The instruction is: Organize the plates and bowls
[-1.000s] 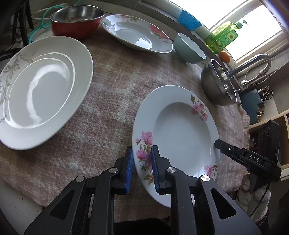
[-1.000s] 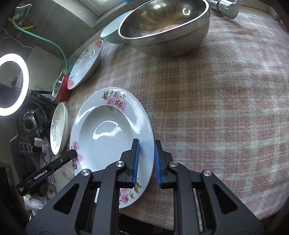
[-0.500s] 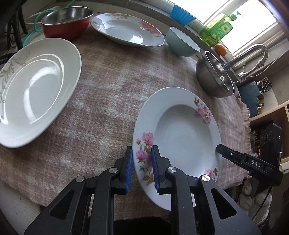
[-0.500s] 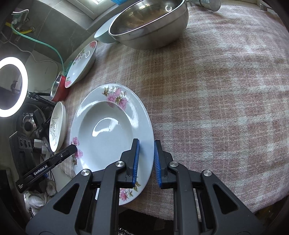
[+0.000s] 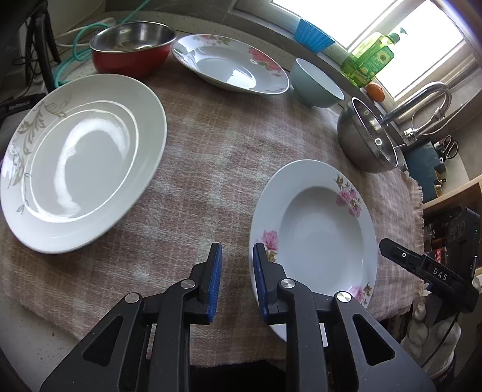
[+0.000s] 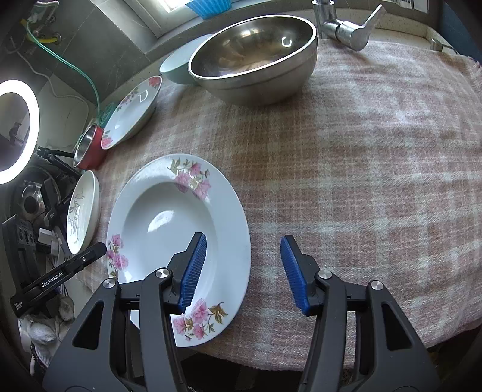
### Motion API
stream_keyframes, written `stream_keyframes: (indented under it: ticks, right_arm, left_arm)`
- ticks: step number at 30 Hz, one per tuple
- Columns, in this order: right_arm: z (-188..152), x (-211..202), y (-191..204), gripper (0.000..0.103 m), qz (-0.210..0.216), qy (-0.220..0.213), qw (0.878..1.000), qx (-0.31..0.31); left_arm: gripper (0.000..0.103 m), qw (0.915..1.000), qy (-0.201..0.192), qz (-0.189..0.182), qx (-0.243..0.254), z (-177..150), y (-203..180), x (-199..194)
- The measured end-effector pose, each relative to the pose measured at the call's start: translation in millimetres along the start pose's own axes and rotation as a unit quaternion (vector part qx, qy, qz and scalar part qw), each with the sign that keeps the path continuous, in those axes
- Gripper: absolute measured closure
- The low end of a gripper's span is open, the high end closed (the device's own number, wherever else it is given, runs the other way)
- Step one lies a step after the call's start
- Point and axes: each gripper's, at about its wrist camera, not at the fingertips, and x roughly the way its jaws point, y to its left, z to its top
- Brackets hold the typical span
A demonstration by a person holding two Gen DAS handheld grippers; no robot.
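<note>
A deep floral plate (image 5: 316,229) (image 6: 168,223) lies flat on the pink plaid cloth (image 5: 211,169) near the front edge. My left gripper (image 5: 236,265) is open beside the plate's left rim and holds nothing. My right gripper (image 6: 244,265) is open wide, its jaws astride the plate's right rim without gripping. A second floral plate (image 5: 232,64) (image 6: 132,111), a white leaf-patterned plate (image 5: 81,159) (image 6: 81,214), a red bowl (image 5: 132,48) (image 6: 89,147), a teal bowl (image 5: 316,84) (image 6: 177,66) and a large steel bowl (image 5: 367,141) (image 6: 256,63) stand around.
A tap (image 6: 346,24) and sink fittings stand behind the steel bowl. A green soap bottle (image 5: 367,57) and a blue cup (image 5: 313,30) sit on the windowsill. A ring light (image 6: 18,129) and cables are at the far left.
Both grippers have opened and let go of the floral plate's rim. The plate now rests flat on the cloth. My left gripper has shifted a little left of the rim.
</note>
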Motion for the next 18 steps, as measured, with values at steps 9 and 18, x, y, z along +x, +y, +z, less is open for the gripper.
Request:
stream_keyframes:
  ticks: [9, 18]
  right_arm:
    - [15, -13, 41, 0.04, 0.012, -0.03, 0.999, -0.043]
    - [29, 9, 111, 0.04, 0.052, -0.017, 0.994, -0.099]
  left_arm:
    - [0.069, 0.9987, -0.041, 0.022, -0.022, 7, 29, -30]
    - [0.069, 0.9929, -0.083, 0.053, -0.067, 18, 84, -61]
